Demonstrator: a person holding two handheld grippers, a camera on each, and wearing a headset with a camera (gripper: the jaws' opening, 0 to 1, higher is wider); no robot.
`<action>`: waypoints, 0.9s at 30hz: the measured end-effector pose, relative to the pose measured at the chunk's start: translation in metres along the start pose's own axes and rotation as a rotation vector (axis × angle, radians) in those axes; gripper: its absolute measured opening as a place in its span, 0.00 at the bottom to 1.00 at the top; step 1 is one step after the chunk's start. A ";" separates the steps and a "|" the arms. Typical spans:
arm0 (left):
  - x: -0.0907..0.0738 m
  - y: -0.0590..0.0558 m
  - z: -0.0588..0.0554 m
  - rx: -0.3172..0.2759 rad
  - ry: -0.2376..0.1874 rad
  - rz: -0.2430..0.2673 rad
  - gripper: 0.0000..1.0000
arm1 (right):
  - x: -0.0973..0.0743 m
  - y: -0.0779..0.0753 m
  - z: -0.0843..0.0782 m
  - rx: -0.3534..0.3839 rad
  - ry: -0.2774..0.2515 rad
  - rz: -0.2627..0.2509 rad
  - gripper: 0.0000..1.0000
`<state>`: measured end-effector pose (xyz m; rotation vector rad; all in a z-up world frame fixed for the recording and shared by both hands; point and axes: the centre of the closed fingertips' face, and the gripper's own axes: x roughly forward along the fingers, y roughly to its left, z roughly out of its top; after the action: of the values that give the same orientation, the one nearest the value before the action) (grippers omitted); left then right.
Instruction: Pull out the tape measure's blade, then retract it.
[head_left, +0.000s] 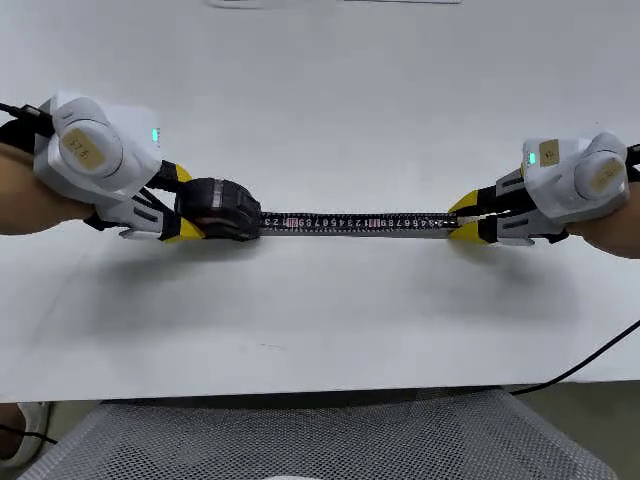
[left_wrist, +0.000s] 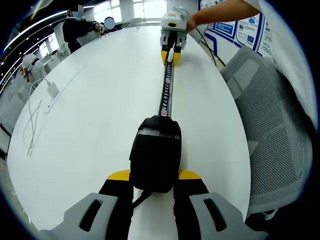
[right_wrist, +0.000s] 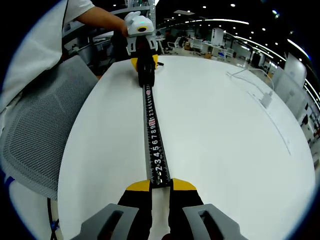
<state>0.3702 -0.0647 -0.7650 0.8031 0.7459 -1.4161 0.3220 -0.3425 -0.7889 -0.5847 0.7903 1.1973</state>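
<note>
A black tape measure case (head_left: 219, 209) lies on the white table (head_left: 330, 110), held between the yellow-tipped jaws of my left gripper (head_left: 178, 203), which is shut on it. The same case (left_wrist: 155, 154) sits large in the left gripper view. Its dark numbered blade (head_left: 355, 222) runs out flat along the table to my right gripper (head_left: 462, 217), which is shut on the blade's end. In the right gripper view the blade (right_wrist: 153, 145) stretches away from my right gripper (right_wrist: 160, 185) to the far case (right_wrist: 145, 75).
A grey mesh chair (head_left: 320, 435) stands at the table's near edge. A black cable (head_left: 590, 360) hangs off the front right. A white charger with cable (left_wrist: 52, 90) lies far out on the table.
</note>
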 end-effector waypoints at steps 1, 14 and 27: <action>0.000 0.000 0.000 0.002 0.000 0.001 0.26 | 0.000 0.000 -0.001 0.000 0.002 0.002 0.07; 0.000 0.001 0.001 0.000 -0.001 0.018 0.26 | -0.001 0.002 -0.002 0.016 0.028 0.004 0.08; -0.001 0.000 0.002 -0.011 -0.005 0.034 0.27 | -0.001 0.002 -0.003 -0.002 0.061 0.006 0.10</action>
<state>0.3705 -0.0660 -0.7633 0.8002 0.7324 -1.3816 0.3191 -0.3449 -0.7895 -0.6236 0.8432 1.1904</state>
